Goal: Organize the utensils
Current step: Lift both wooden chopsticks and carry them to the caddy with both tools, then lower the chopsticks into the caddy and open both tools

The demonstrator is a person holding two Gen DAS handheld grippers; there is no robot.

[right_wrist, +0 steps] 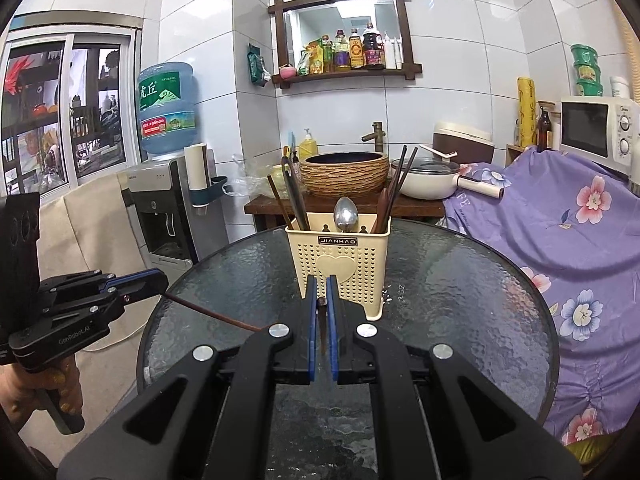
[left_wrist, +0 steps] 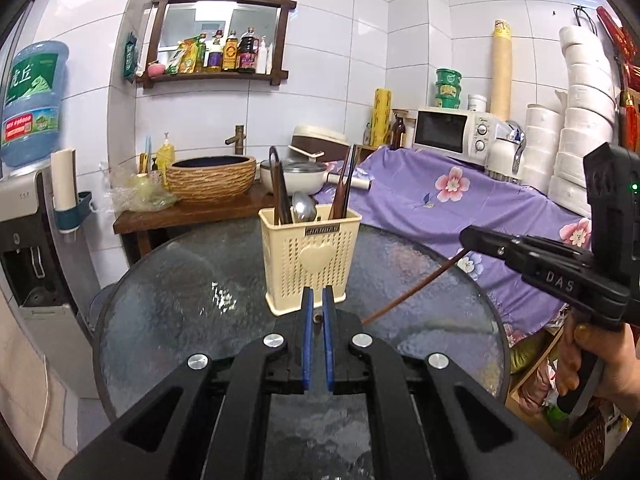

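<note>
A cream perforated utensil holder (left_wrist: 310, 254) stands on the round glass table (left_wrist: 180, 300); it also shows in the right wrist view (right_wrist: 340, 256). It holds a metal spoon (right_wrist: 346, 213), dark chopsticks (right_wrist: 396, 184) and other dark utensils. Both grippers are shut on the two ends of one brown chopstick (left_wrist: 412, 288), held level above the table in front of the holder. My left gripper (left_wrist: 317, 300) pinches one end; it also shows in the right wrist view (right_wrist: 156, 280). My right gripper (right_wrist: 321, 300) pinches the other end, and shows at the right of the left wrist view (left_wrist: 470, 238).
A purple flowered cloth (right_wrist: 560, 216) covers furniture to the right, with a microwave (left_wrist: 452, 132) on it. A wooden stand behind the table carries a woven basin (right_wrist: 344, 172) and a white pot (right_wrist: 428, 178). A water dispenser (right_wrist: 164, 208) stands at the left.
</note>
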